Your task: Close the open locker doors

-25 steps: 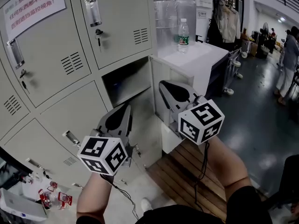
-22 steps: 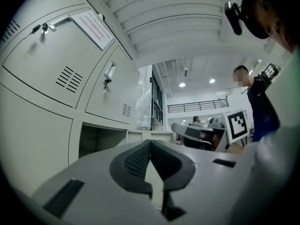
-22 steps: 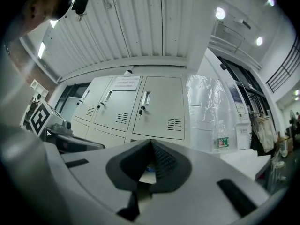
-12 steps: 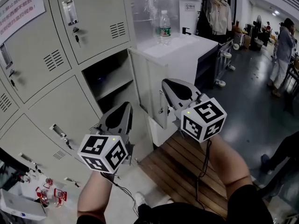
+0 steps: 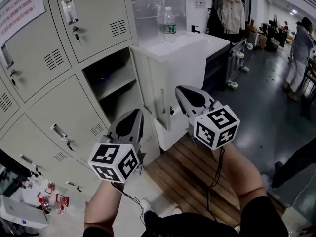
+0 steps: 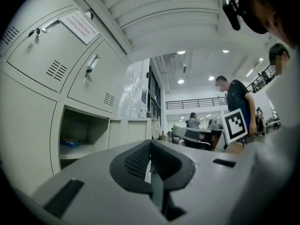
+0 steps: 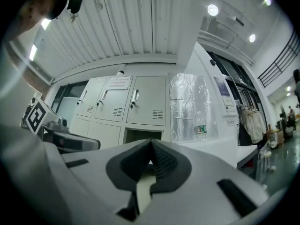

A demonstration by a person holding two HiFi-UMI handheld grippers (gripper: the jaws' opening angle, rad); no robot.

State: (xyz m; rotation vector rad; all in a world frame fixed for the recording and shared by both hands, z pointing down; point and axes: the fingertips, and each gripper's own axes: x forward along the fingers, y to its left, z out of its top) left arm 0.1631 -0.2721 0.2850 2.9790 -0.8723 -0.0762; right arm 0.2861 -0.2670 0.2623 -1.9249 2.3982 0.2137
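Now | left hand-held gripper (image 5: 137, 113): closed, empty | right hand-held gripper (image 5: 179, 90): closed, empty

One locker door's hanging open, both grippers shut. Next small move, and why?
Probably nudge the right gripper left in the head view onto the outer face of the open beige metal locker door and start swinging it shut. The door stands out from its dark compartment, its handle side faces that gripper, whose shut jaws are not yet touching it.
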